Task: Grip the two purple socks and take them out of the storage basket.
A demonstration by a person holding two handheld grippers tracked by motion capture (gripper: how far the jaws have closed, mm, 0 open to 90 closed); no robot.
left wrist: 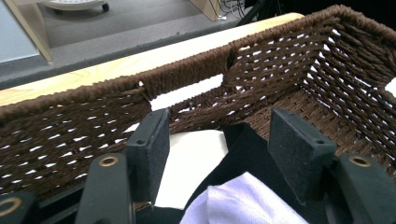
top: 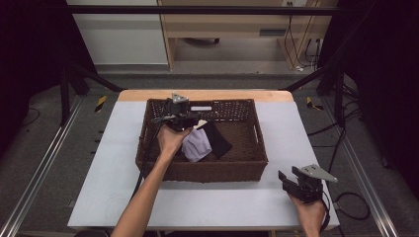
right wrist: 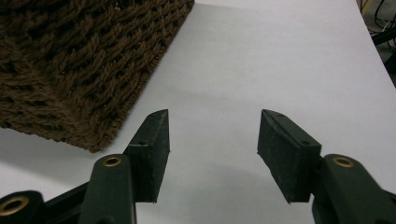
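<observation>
A brown wicker basket (top: 257, 163) stands in the middle of the table. In it lie a lavender cloth (top: 196, 144), a black cloth (top: 217, 140) and a small white piece (top: 201, 123). My left gripper (top: 185, 118) is down inside the basket near its far left part, facing the far wall (left wrist: 187, 79). It is open (left wrist: 219, 140), with the white piece (left wrist: 191, 158), the black cloth (left wrist: 247, 149) and the lavender cloth (left wrist: 243, 200) lying between and below the jaws, unpinched. My right gripper (top: 287, 177) hovers open (right wrist: 212, 140) over the bare table by the basket's front right corner (right wrist: 70, 70).
The grey-white table top (top: 207, 202) has free room in front of and beside the basket. A metal frame and cables (top: 341, 133) run along the sides. A wooden cabinet (top: 237, 24) stands beyond the far edge.
</observation>
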